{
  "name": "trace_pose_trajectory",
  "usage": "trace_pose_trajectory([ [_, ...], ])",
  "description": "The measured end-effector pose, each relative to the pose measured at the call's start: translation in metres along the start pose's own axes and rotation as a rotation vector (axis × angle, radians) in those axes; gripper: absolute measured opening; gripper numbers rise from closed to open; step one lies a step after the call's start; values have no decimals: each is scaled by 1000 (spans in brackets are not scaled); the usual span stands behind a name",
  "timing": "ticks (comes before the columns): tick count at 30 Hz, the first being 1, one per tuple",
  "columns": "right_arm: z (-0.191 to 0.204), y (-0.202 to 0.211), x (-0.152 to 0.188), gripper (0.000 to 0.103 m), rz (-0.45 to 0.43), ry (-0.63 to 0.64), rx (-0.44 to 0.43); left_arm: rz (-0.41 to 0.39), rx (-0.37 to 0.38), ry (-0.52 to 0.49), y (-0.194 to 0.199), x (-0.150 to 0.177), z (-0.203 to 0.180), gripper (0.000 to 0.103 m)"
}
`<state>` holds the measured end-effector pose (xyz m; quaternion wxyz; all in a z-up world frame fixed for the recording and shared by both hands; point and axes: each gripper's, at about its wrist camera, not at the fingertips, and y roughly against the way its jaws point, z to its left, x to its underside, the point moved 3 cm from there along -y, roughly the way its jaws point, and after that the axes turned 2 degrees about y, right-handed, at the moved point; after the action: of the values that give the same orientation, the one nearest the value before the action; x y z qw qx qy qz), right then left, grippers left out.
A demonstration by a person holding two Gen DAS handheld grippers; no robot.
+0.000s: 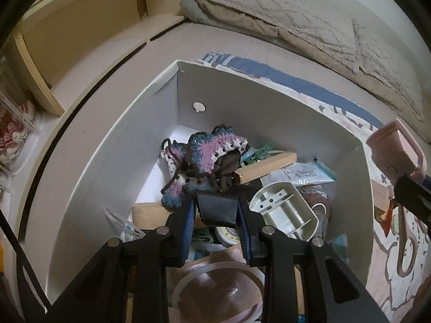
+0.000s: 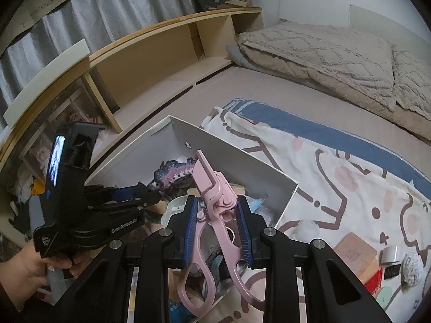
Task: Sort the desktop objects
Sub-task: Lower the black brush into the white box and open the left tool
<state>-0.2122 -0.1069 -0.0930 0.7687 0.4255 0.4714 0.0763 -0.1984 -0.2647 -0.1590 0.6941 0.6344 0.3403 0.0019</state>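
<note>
Left gripper [image 1: 216,216] clamped on a small black wedge-shaped piece [image 1: 217,208], held over the white box [image 1: 269,102]. Box holds a crocheted cloth [image 1: 196,158] at 12 o'clock of the gripper, a wooden block [image 1: 265,167] at 1 o'clock, a cream plastic holder [image 1: 285,210] at 3 o'clock.

Right gripper [image 2: 217,222] clamped on pink scissors [image 2: 215,210], blades pointing to 12 o'clock, handles at 6. Box edge [image 2: 242,158] just beyond. Patterned sheet [image 2: 350,188] at 3 o'clock.

bed surface [image 2: 204,99] bearing patterned cloth [image 2: 336,167], white box [image 1: 269,102], folded beige blanket [image 2: 323,51]; small items scattered on the cloth.
</note>
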Motion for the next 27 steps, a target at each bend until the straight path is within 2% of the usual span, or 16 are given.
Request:
trace_pose_trajectory([
  [6, -2, 0, -1, 30, 1, -5, -4, 75, 14, 18, -13, 5, 1, 30],
  [12, -5, -1, -2, 30, 1, -16, 1, 93, -7, 24, -16, 8, 4, 30],
  [13, -6, -1, -2, 30, 1, -20, 1, 93, -11, 27, -16, 9, 4, 33],
  [14, -7, -2, -2, 30, 1, -23, 2, 94, -7, 33, -16, 9, 5, 45],
  [15, -7, -3, -3, 30, 1, -24, 4, 91, 3, 41, -16, 8, 6, 51],
  [16, -7, -4, -3, 30, 1, -23, 5, 83, 7, 48, -14, 8, 7, 58],
  [17, -8, -4, -3, 30, 1, -22, 6, 73, 6, 50, -13, 7, 7, 61],
  [20, -8, -9, -4, 30, -1, -16, -3, 34, 1, 38, -5, 5, 7, 62],
  [24, -5, -18, -8, 30, -8, 20, 0, -45, -24, -45, 17, 7, -1, 62],
  [27, -2, -26, -11, 30, -13, 52, -1, -80, 0, -121, 38, 11, -12, 62],
])
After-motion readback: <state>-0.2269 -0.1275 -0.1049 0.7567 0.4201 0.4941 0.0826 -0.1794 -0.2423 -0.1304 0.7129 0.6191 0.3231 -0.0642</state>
